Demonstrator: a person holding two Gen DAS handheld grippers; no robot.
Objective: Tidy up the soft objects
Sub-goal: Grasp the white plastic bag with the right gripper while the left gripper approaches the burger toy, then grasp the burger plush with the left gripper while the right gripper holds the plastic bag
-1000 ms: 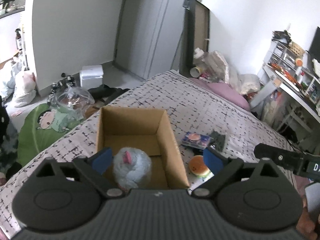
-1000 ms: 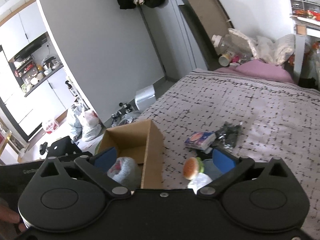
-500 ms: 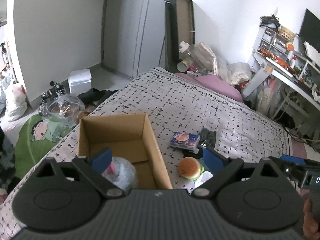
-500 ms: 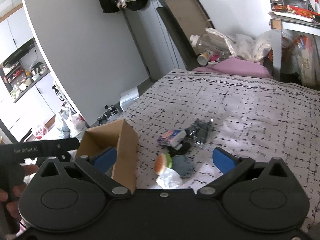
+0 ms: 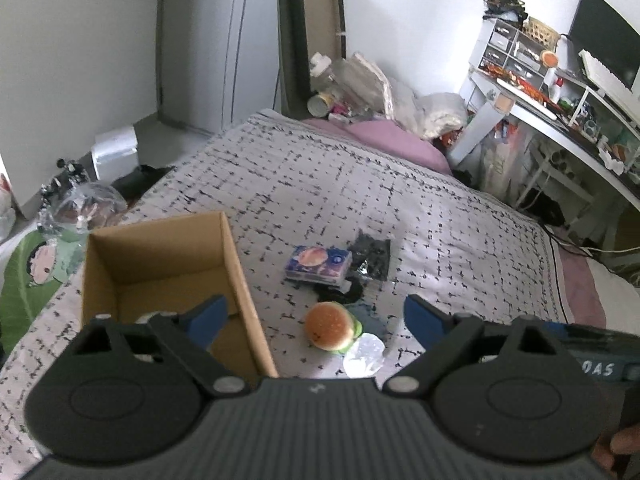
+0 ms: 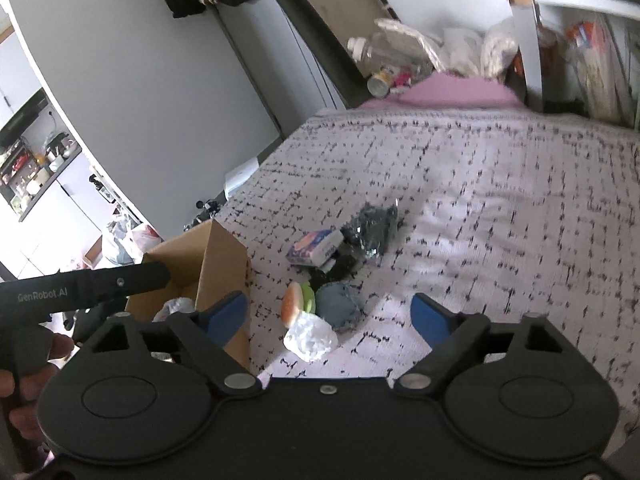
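Note:
An open cardboard box [image 5: 160, 256] stands on the bed, with a grey plush toy [image 6: 176, 306] inside it, mostly hidden. Right of the box lies a burger plush [image 5: 330, 326], a white crumpled soft item [image 5: 364, 356], a blue-grey round soft item [image 6: 338, 306], a tissue pack [image 5: 318, 264] and a black packet [image 5: 372, 254]. My left gripper [image 5: 316, 318] is open and empty above the box edge and burger. My right gripper [image 6: 330, 314] is open and empty above the burger pile [image 6: 294, 306].
The bed has a grey patterned cover [image 5: 440, 208] and a pink pillow [image 5: 384, 140] at its far end. A cluttered desk [image 5: 560, 92] stands at the right. Bags and a white box [image 5: 114, 152] lie on the floor at the left.
Both grippers have moved right and back from the box. The grey plush stays in the box; the burger pile now sits between the fingers of each gripper.

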